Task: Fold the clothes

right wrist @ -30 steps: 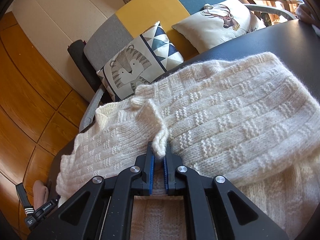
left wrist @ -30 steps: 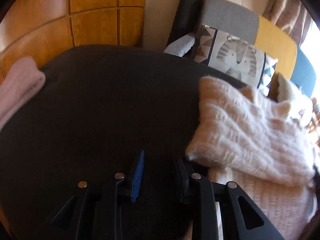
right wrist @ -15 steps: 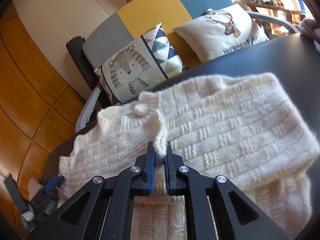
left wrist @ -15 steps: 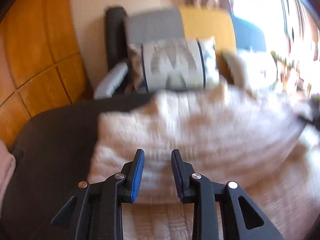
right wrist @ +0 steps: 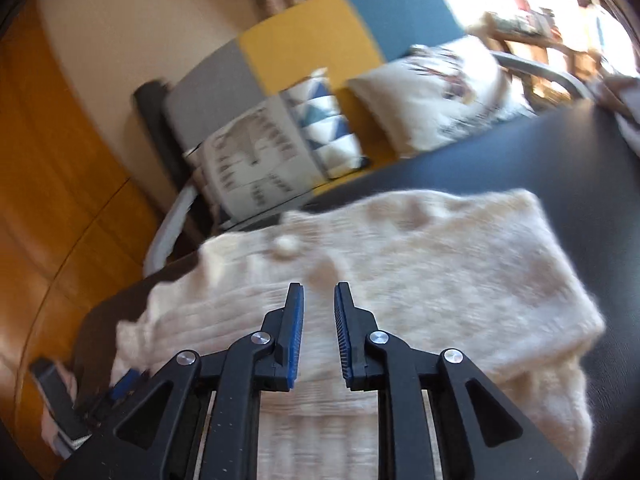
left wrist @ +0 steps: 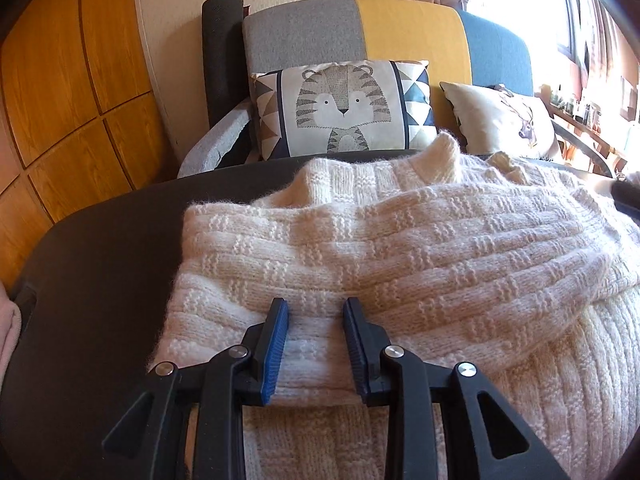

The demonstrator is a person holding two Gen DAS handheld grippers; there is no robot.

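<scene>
A cream knitted sweater (left wrist: 400, 248) lies on a dark table (left wrist: 100, 248), its upper part folded over the lower part. My left gripper (left wrist: 314, 308) hovers open just above the folded edge near the sweater's left side, with nothing between its blue pads. In the right wrist view the sweater (right wrist: 420, 264) is blurred; my right gripper (right wrist: 319, 294) stands open over its middle, holding nothing. The left gripper (right wrist: 120, 388) shows at the lower left of that view, by the sweater's corner.
A sofa (left wrist: 360, 36) in grey, yellow and blue stands behind the table with a tiger cushion (left wrist: 340, 108) and a deer cushion (left wrist: 504, 120). Wooden panels (left wrist: 60, 80) line the left wall. A pink garment (left wrist: 8, 332) lies at the table's left edge.
The right gripper has let go of the sweater fold it held and opened. The left gripper has swung from the bare table over to the sweater's folded edge.
</scene>
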